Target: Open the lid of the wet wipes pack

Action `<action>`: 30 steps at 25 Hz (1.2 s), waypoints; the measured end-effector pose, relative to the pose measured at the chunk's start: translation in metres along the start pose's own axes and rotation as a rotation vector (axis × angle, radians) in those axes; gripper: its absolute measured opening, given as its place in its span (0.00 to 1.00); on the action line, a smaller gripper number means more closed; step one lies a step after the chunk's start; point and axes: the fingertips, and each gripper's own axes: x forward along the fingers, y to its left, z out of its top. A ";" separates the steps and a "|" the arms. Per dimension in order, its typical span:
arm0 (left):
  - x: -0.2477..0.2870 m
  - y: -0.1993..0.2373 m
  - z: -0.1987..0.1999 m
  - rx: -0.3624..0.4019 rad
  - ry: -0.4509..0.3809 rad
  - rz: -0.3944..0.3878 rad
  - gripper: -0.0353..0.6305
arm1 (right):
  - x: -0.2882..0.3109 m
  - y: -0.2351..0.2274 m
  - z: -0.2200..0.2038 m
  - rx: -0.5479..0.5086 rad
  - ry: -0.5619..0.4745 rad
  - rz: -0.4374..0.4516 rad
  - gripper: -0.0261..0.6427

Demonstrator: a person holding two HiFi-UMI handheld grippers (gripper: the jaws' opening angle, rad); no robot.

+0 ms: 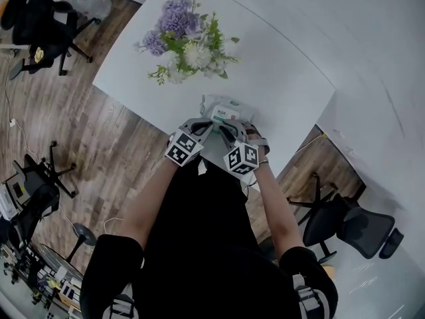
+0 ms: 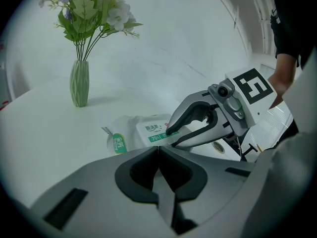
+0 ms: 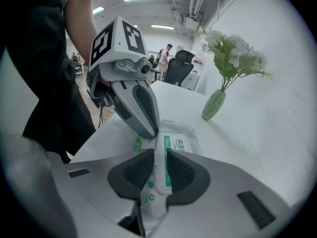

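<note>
The white wet wipes pack (image 1: 222,108) lies flat on the white table (image 1: 279,65), near its front edge. Its white lid with a green label (image 3: 166,150) faces up. My right gripper (image 3: 158,168) is shut on the lid's edge, which shows in the narrow slot between its dark pads. In the left gripper view the right gripper's (image 2: 171,132) tips meet on the lid (image 2: 153,129). My left gripper (image 2: 158,150) is shut with nothing between its jaws. Seen from the right gripper view, the left gripper (image 3: 152,133) rests its tip on the pack (image 3: 183,140) beside the lid. Both grippers (image 1: 207,126) (image 1: 227,129) sit close together.
A green vase of purple and white flowers (image 1: 186,42) (image 2: 79,83) (image 3: 214,105) stands further back on the table. A white wall rises on the right. Office chairs (image 1: 345,224) (image 1: 40,18) stand on the wooden floor around the table.
</note>
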 end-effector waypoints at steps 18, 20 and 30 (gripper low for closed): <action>0.001 0.000 0.000 0.011 0.005 -0.032 0.09 | 0.002 0.001 0.002 -0.097 0.022 -0.009 0.17; 0.001 0.000 0.000 0.014 0.005 -0.033 0.09 | 0.002 0.001 0.002 -0.089 0.025 -0.004 0.17; -0.001 0.000 -0.002 0.018 0.007 -0.040 0.09 | -0.002 0.003 0.005 -0.061 0.024 0.012 0.13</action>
